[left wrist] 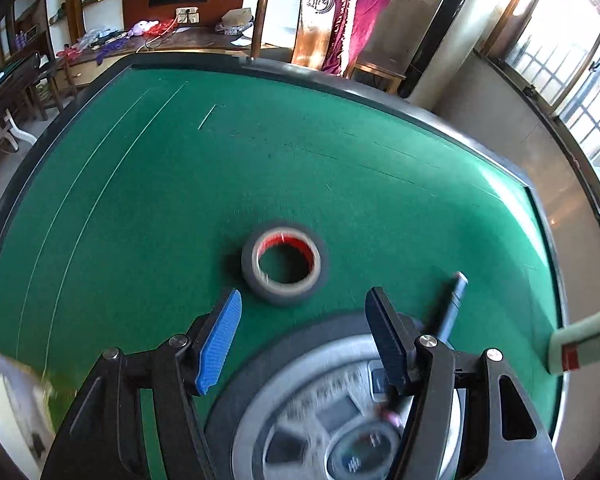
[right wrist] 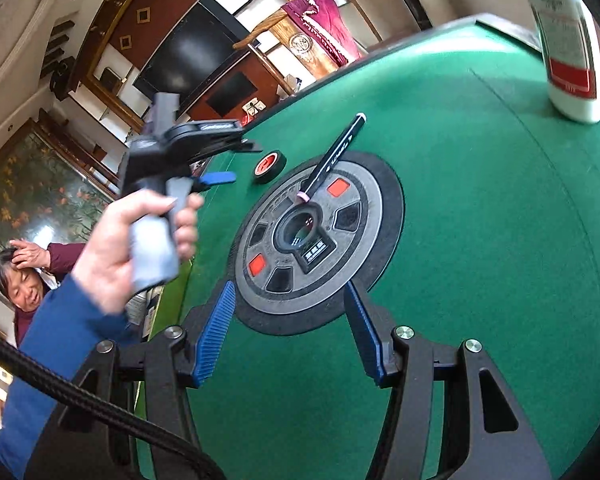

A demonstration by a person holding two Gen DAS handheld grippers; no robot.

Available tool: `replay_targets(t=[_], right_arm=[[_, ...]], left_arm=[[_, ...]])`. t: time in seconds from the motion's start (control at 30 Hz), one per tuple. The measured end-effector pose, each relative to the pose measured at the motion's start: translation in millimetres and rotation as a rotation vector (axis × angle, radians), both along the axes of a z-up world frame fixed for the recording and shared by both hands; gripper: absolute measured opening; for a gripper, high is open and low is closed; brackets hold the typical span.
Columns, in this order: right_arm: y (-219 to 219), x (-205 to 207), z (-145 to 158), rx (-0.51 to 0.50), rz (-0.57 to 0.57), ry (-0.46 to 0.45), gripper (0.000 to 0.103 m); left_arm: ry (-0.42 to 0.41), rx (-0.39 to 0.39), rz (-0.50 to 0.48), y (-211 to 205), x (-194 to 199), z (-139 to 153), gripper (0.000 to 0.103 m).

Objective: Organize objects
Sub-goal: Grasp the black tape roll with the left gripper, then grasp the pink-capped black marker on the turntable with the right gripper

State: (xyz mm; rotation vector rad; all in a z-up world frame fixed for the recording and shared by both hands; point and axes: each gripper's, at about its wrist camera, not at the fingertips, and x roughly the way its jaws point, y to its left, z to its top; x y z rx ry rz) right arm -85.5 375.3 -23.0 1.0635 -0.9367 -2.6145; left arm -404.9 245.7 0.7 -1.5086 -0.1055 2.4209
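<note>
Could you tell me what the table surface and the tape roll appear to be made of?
Table surface: looks like green felt or baize, matte and faintly fuzzy, no glare.
Tape roll: seemingly dark plastic tape, slightly glossy side, wound on a red-printed core, probably cardboard; blur leaves this uncertain.

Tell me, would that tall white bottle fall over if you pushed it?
Probably, pushed high: the tall white plastic bottle with the red label stands upright on a narrow base. The green felt table may grip its bottom, favouring tipping over sliding.
</note>
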Motion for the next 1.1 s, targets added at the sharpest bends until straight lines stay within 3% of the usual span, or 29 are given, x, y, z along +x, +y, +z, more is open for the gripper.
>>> replay_targets(t=[0.33,0.47,0.6,0.83,1.1], right_arm=[[-5,0,-15,-0.038,0.011,-0.042,0.056],[-6,0,-16,-0.023,0.009,-0.043,0.056],[2,0,-16,-0.015,-0.024,-0.048,0.056],[17,1,-17,0.008,-0.082,-0.062,0.056],[11,4,-10,0.085,-0.075,-0.039,0.056]], left_arm=[[0.001,-0.098,0.004,15,-15,-38,0.059],[0.079,-0.127,-0.002,16,0,-37,0.056],[0.075,-0.108,0.052,5,24,-35,0.056],[0.123,-0.077,0.046,-17,116,-21,0.056],[0.239,-0.077,-0.087,-41,247,0,0.056]])
